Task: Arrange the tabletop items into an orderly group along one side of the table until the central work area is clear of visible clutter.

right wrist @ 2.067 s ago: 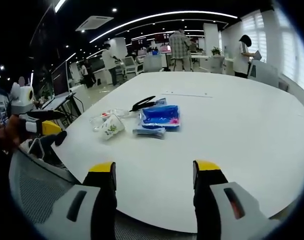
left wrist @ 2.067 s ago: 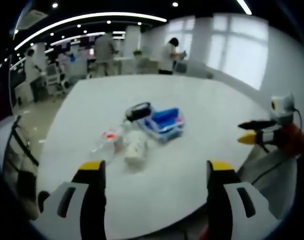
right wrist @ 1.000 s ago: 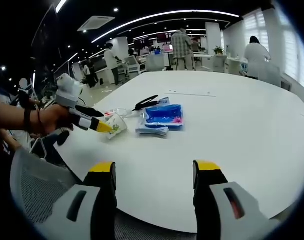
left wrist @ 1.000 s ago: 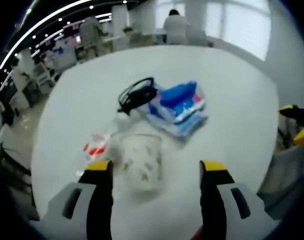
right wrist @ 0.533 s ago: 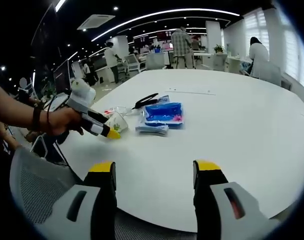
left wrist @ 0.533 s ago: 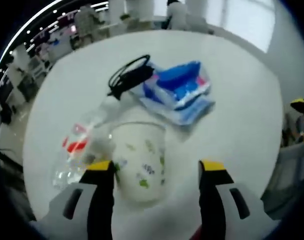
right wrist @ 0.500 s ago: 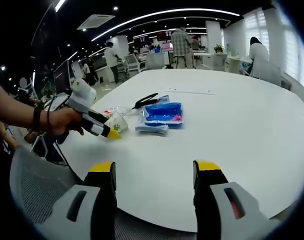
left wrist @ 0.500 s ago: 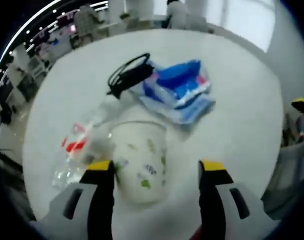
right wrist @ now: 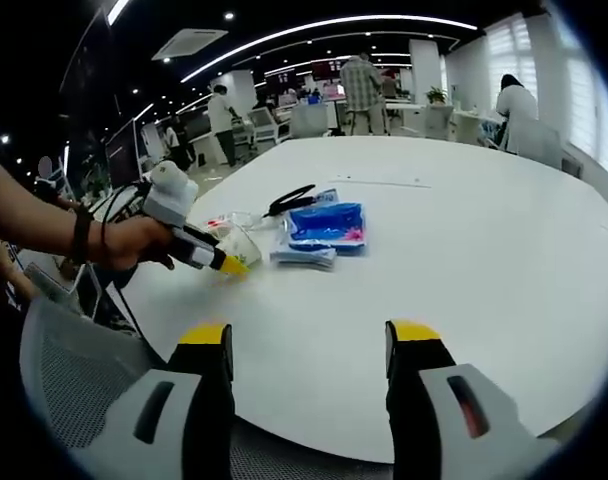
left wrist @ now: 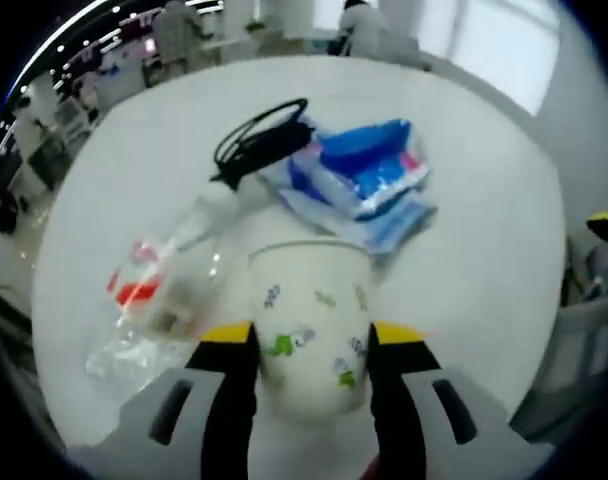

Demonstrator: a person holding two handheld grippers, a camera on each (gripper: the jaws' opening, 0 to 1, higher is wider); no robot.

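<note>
On a white desk [right wrist: 464,260] in an open-plan office, the tidying is barely under way. At the bottom centre of the left gripper view, the left gripper [left wrist: 309,345] has its yellow-tipped fingers [left wrist: 227,335] narrowed against both sides of a paper cup [left wrist: 311,325] printed with small flowers; the cup lies on its side, mouth facing away, and the fingers appear to be gripping it. Left of the cup sits a crumpled clear plastic wrapper [left wrist: 154,300] with red markings; above it, toward the upper centre, lie a blue tissue pack [left wrist: 359,180] and a coiled black cable [left wrist: 259,140].

In the right gripper view the same cluster sits left of centre, with the person's hand [right wrist: 134,243] reaching in from the left edge. The right gripper [right wrist: 309,345] hangs at the bottom of the frame over bare desk, its fingers wide apart and holding nothing. By the look of it, none of the four items has yet been lined up along a side.
</note>
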